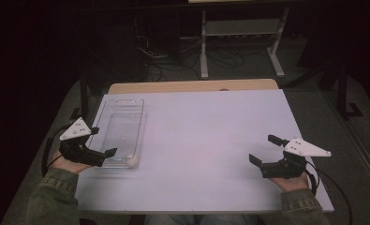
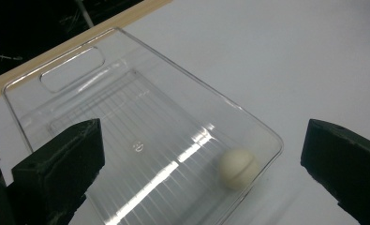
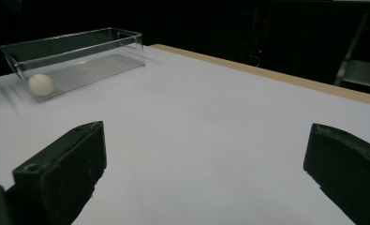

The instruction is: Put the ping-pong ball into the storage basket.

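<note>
Small white ball [image 2: 239,168] sits in the clear plastic bin's [image 1: 108,117] near corner, just beyond the left gripper [image 1: 102,140]; both grippers' fingers spread apart, right gripper [image 1: 266,149] well away.

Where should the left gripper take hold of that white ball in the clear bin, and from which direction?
Grip the white ball across its middle, coming straight down from above. It sits in the near corner of the clear bin, whose walls likely block any side approach. The left gripper is open nearby.
</note>
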The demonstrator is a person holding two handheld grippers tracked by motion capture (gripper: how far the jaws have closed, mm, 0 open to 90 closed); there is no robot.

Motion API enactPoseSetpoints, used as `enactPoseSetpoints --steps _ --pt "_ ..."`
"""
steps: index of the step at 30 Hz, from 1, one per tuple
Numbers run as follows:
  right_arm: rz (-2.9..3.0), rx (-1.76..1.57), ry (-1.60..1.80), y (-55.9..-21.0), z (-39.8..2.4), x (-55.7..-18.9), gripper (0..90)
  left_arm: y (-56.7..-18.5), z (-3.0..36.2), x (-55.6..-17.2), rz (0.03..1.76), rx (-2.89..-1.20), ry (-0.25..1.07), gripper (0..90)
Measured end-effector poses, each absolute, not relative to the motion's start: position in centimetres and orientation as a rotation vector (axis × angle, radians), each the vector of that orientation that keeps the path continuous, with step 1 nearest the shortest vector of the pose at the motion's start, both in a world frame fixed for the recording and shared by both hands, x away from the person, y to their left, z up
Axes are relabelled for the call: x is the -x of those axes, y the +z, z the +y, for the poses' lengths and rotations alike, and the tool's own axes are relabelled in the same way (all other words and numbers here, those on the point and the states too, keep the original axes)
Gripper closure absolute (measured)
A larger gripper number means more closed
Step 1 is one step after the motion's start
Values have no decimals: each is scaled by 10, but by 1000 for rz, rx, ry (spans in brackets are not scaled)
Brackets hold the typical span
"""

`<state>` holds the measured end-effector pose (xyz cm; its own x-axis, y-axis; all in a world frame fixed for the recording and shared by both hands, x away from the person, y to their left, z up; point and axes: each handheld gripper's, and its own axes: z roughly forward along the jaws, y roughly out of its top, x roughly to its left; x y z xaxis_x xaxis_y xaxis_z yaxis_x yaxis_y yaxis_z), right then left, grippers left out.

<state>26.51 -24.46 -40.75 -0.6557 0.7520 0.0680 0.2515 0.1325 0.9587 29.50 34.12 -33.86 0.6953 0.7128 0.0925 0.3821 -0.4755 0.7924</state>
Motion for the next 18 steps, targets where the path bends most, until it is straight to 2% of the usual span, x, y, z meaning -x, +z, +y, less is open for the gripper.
enactPoseSetpoints --steps 18 --pt "1983 -965 1542 -408 -244 -265 0 -366 365 -271 865 -1885 579 0"
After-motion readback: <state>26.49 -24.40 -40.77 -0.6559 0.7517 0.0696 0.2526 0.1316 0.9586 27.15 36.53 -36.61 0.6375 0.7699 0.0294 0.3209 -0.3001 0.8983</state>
